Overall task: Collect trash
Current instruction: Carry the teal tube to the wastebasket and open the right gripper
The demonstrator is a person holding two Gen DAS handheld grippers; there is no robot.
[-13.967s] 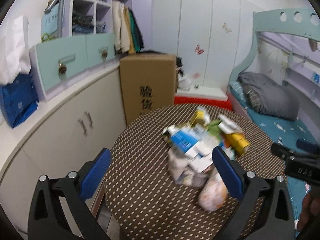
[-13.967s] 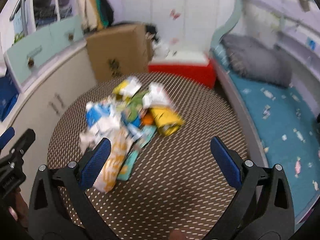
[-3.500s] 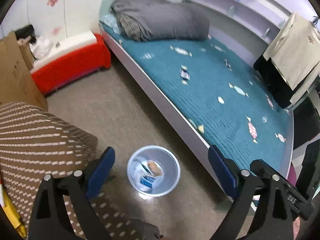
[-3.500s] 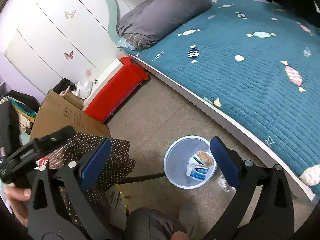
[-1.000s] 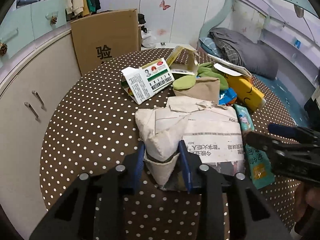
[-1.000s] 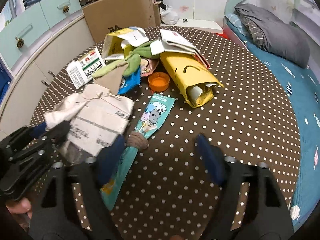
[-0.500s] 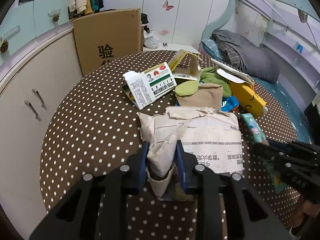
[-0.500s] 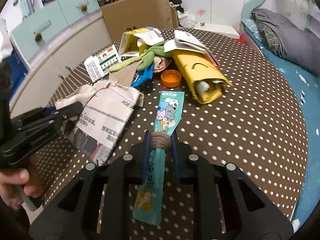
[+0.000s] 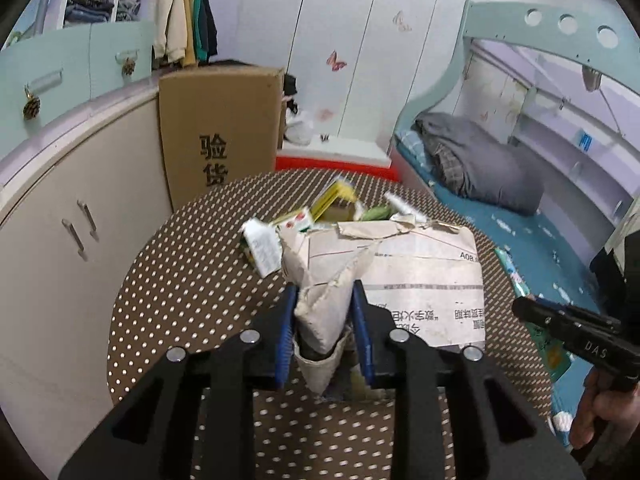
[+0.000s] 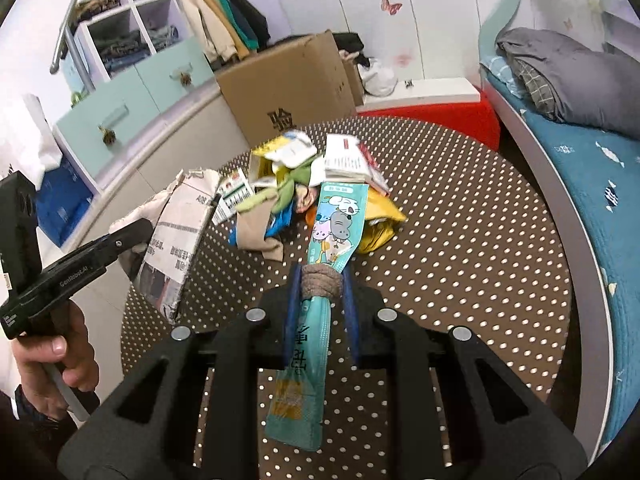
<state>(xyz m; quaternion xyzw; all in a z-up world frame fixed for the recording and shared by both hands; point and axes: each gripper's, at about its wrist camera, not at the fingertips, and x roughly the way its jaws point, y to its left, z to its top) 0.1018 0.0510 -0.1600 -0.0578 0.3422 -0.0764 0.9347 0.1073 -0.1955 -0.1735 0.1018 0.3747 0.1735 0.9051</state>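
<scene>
While both grippers tilt down toward the table [image 9: 168, 288], the left gripper [image 9: 324, 320] clamps a crumpled corner of the paper bag [image 9: 400, 276], whose body extends ahead and right of its fingers. Right gripper [image 10: 320, 292] pinches the teal wrapper [image 10: 336, 220] at a brown band; ends stick out ahead of and behind the fingers. Remaining trash [image 10: 304, 168] lies beyond both fingertips.
</scene>
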